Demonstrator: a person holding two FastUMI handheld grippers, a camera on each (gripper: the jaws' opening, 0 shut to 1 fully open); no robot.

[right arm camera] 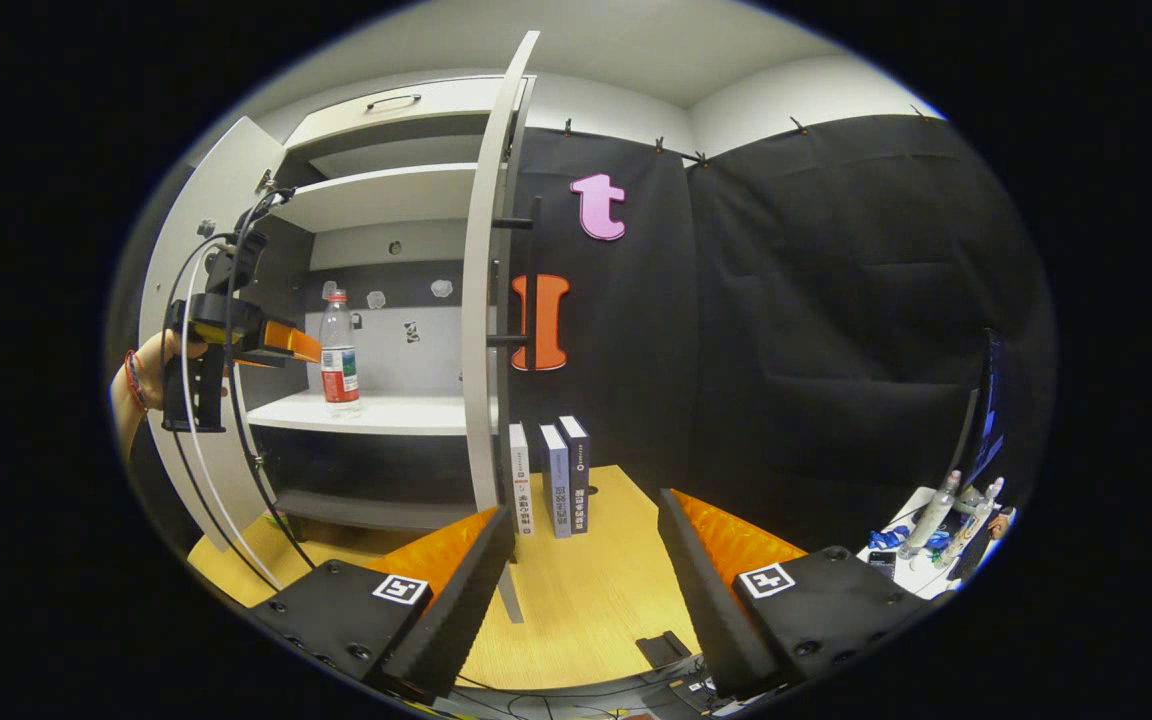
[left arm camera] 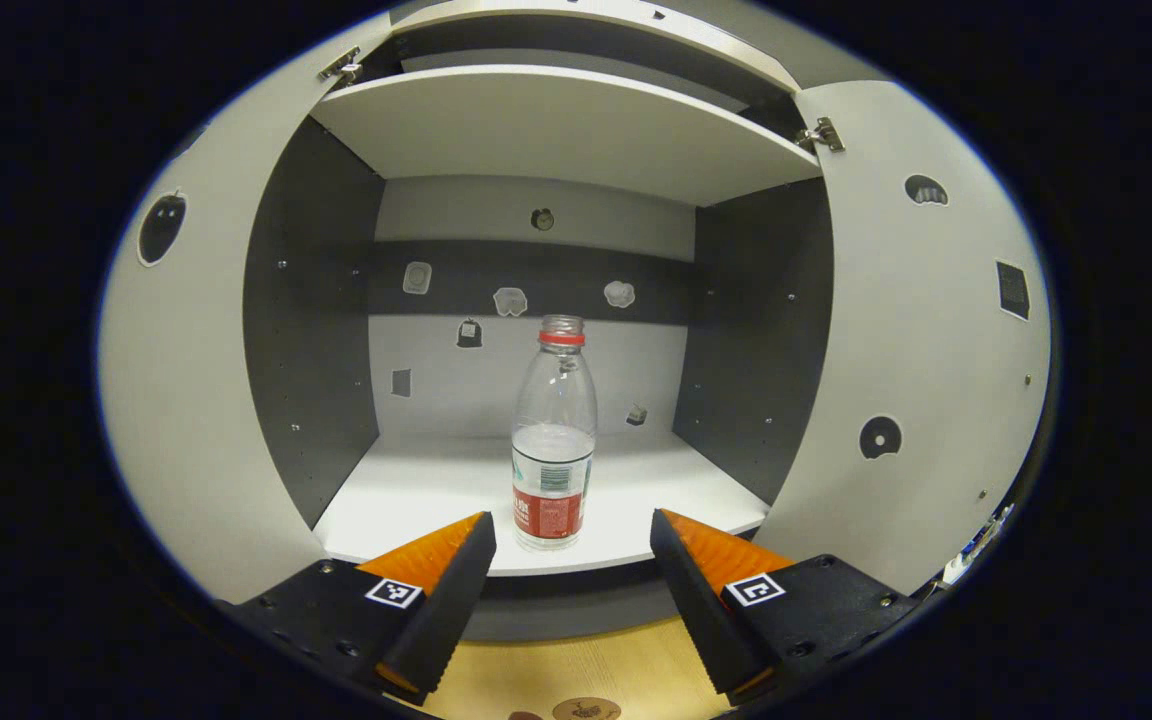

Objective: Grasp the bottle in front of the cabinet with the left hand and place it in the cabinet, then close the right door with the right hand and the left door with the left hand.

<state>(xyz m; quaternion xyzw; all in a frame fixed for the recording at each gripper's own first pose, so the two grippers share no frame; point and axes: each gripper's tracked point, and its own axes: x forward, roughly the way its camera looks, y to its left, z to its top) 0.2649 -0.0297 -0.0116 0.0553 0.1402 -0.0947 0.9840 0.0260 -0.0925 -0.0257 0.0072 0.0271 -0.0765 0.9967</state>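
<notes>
A clear bottle [left arm camera: 554,440] with a red label and no cap stands upright near the front edge of the cabinet's white shelf [left arm camera: 416,490]. My left gripper [left arm camera: 572,535] is open just in front of the bottle, one finger to each side, neither touching it. Both cabinet doors stand open: the left door [left arm camera: 191,400] and the right door [left arm camera: 921,330]. In the right gripper view the bottle [right arm camera: 339,352] stands on the shelf [right arm camera: 386,412], with a hand holding the left gripper [right arm camera: 296,345] just left of it. My right gripper [right arm camera: 586,520] is open and empty, low in front of the right door's edge [right arm camera: 488,300].
Three books [right arm camera: 551,478] stand upright on the wooden table [right arm camera: 596,590] beside the right door. An upper shelf [left arm camera: 556,125] spans the cabinet. Small stickers dot the back wall. At the far right a side table [right arm camera: 921,555] holds bottles and clutter. Cables lie near the table's front edge.
</notes>
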